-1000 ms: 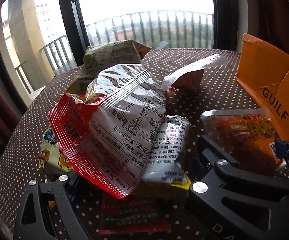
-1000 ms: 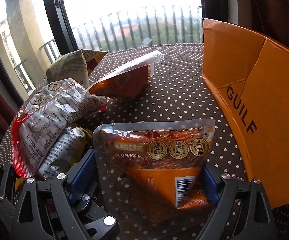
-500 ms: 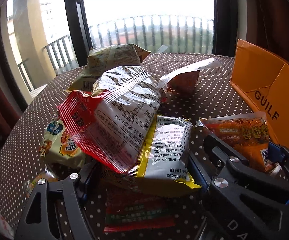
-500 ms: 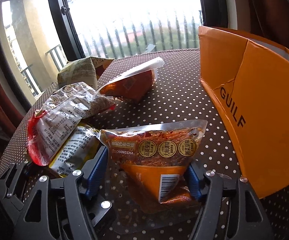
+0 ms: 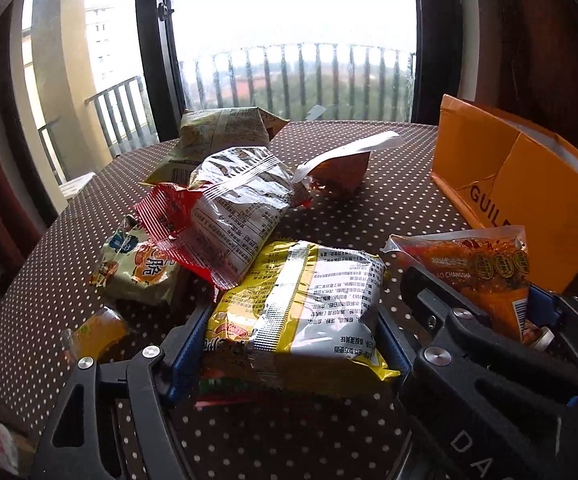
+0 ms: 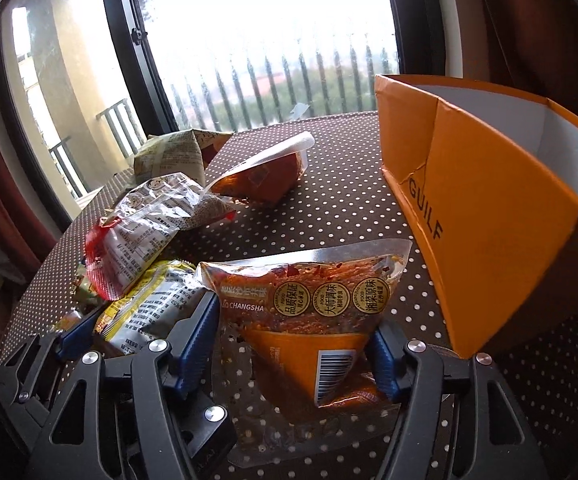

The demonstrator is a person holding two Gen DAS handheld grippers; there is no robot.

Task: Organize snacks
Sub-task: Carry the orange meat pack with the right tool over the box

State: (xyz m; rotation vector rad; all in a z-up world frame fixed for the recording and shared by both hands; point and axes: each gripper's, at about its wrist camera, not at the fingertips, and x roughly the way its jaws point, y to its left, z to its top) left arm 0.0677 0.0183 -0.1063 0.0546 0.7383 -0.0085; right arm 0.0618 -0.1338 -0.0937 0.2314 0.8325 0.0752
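Right wrist: orange snack pouch (image 6: 309,320) seemingly clamped between right gripper (image 6: 293,356) pads.

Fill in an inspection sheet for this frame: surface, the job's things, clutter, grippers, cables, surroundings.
Surface: round table under a brown cloth with white dots.
Job's things: yellow packet between the left gripper's pads; orange spicy pouch between the right gripper's pads; open orange box at right, nothing seen inside.
Clutter: red-and-clear bag, tan bag and a sealed orange tray loose on the table.
Grippers: left gripper shut on the yellow packet; right gripper shut on the pouch; both have just been closing.
Cables: nothing seen.
Surroundings: window with a balcony railing outside.
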